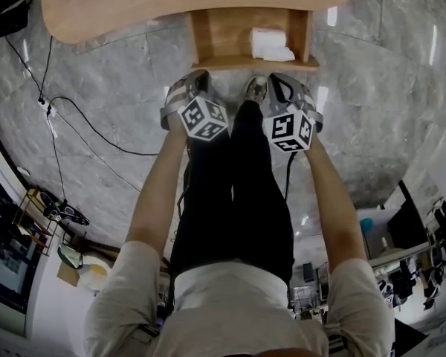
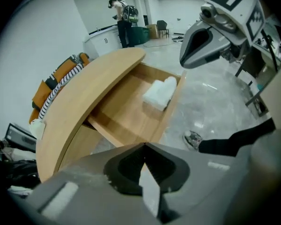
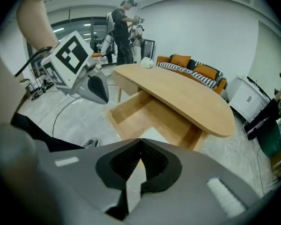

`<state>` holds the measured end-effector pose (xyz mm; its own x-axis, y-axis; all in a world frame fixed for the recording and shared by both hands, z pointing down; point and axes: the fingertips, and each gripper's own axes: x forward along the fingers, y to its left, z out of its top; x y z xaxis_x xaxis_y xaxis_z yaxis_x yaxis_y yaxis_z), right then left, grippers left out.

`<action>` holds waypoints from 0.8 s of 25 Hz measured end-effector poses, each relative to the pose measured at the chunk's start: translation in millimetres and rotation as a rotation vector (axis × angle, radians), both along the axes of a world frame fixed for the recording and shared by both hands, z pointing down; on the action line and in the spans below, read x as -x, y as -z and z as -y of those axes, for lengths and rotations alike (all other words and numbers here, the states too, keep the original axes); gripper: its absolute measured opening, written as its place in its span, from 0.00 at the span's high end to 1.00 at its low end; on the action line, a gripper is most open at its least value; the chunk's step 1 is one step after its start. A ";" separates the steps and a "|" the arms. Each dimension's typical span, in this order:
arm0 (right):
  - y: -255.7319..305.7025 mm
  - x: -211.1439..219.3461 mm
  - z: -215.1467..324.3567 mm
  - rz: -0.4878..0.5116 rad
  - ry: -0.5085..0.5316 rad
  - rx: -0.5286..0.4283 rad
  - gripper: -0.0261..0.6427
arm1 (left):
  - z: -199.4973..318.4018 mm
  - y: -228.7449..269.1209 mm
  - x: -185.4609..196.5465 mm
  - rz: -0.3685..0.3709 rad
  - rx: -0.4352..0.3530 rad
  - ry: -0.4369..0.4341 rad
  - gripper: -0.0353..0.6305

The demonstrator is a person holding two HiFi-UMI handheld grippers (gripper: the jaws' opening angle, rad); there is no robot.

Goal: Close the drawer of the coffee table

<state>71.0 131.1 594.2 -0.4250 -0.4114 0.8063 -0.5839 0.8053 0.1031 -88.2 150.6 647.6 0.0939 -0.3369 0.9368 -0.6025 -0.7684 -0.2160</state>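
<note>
Left hand-held gripper: jaws pressed together, nothing between them; aimed steeply down, near the drawer's front edge. Right hand-held gripper: jaws likewise pressed together and empty; hung beside the left one. Drawer: stood pulled out from under the rounded wooden surface, just ahead of both. White folded bundle: lay inside the drawer, at its right in the head view. Shoe: rested between the two grippers on the grey stone floor. Black cable: trailed across the floor at left
</note>
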 end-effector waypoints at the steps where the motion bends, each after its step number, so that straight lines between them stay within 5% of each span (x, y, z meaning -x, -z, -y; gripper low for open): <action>1: -5.0 -7.0 -0.6 -0.016 0.006 0.005 0.95 | -1.6 -5.0 5.3 0.026 0.011 -0.017 0.92; 8: -27.9 -32.7 3.3 -0.072 0.024 0.039 0.94 | -13.0 -30.8 35.0 0.120 0.108 -0.103 0.85; 11: -40.2 -43.3 3.5 -0.116 0.055 0.069 0.75 | -18.0 -45.8 42.3 0.169 0.146 -0.154 0.74; 20: -81.5 -119.2 14.0 -0.445 0.209 0.043 0.68 | -12.7 -70.2 47.5 0.269 0.120 -0.240 0.74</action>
<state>190.3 117.2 675.7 -0.1055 -0.3162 0.9428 -0.3166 0.9094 0.2696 -135.6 163.2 717.8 -0.0976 -0.2214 0.9703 -0.3367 -0.9101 -0.2415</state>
